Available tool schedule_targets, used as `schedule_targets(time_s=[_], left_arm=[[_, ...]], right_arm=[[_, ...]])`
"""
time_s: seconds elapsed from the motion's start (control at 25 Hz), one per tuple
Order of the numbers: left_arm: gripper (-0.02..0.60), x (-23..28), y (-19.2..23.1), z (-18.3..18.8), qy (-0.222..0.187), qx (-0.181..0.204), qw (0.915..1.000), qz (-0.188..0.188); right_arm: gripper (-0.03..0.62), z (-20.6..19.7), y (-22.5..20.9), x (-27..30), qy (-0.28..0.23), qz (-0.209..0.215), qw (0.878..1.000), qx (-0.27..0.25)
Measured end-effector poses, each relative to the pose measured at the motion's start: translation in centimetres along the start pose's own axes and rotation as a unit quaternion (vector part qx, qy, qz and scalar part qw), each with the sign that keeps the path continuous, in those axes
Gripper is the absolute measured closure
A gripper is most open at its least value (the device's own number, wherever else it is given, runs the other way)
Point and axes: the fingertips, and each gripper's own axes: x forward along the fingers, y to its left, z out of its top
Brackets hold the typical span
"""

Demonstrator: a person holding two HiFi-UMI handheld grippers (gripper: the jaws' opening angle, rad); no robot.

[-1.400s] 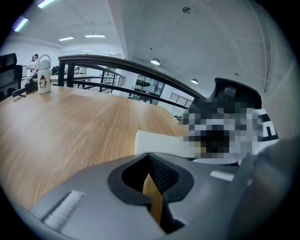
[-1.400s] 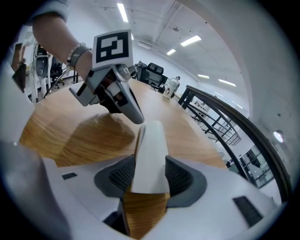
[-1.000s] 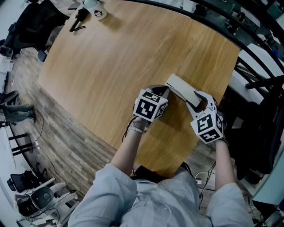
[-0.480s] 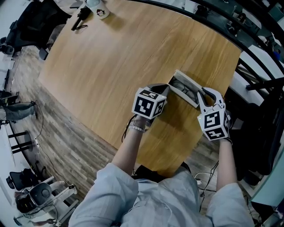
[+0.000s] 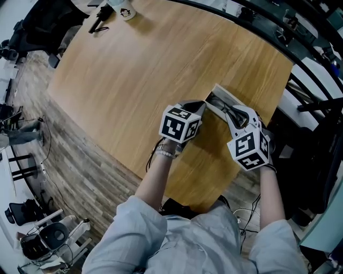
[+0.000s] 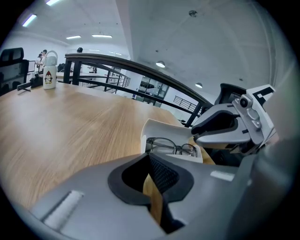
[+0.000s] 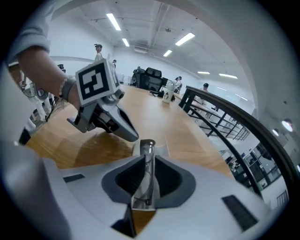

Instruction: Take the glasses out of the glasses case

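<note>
The white glasses case (image 5: 215, 100) lies open near the table's right edge, with the dark-framed glasses (image 5: 231, 113) in it. In the left gripper view the glasses (image 6: 171, 146) stand just above the case's near wall (image 6: 180, 158). My right gripper (image 5: 239, 119) reaches in from the right. Its jaws grip the glasses' frame (image 7: 146, 176) edge-on between the pads and are opening slightly. My left gripper (image 5: 199, 108) is shut, its tips (image 6: 150, 157) at the case's near end. I cannot tell if they pinch the rim.
A white mug (image 5: 125, 10) and a small black object (image 5: 99, 24) sit at the table's far left corner. A dark railing (image 7: 225, 117) runs along the table's far side. The table's near edge (image 5: 177, 184) is just below both hands.
A second ago the case showed only a plain white top; it now stands open with the glasses showing. My right gripper closed on the glasses and rose a little. The left gripper stayed put.
</note>
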Motion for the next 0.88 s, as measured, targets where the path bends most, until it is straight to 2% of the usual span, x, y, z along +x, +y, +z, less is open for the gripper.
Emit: schedule_targets(time_s=[0.32,0.52,0.72,0.88], left_arm=[[0.578,-0.3,0.0,0.1,-0.016,-0.003,0.9999,-0.004],[0.578,-0.4,0.0,0.2,-0.025,-0.008,0.9996,-0.005],[0.578,-0.6,0.2,0.3,-0.034,-0.016,0.9993,-0.006],[0.578,-0.7,0.1,0.5,-0.035,-0.016,0.9992,-0.008]], right_arm=[[0.503,-1.2,1.0,2.9,0.06,0.028,0.998,-0.023],[0.503,-2.0,1.0,4.0,0.077,0.049,0.995,-0.029],[0.507,-2.0,0.8,4.3,0.081,0.053,0.995,-0.039],[0.534,-2.3,0.7,4.3,0.097,0.047,0.992,-0.064]])
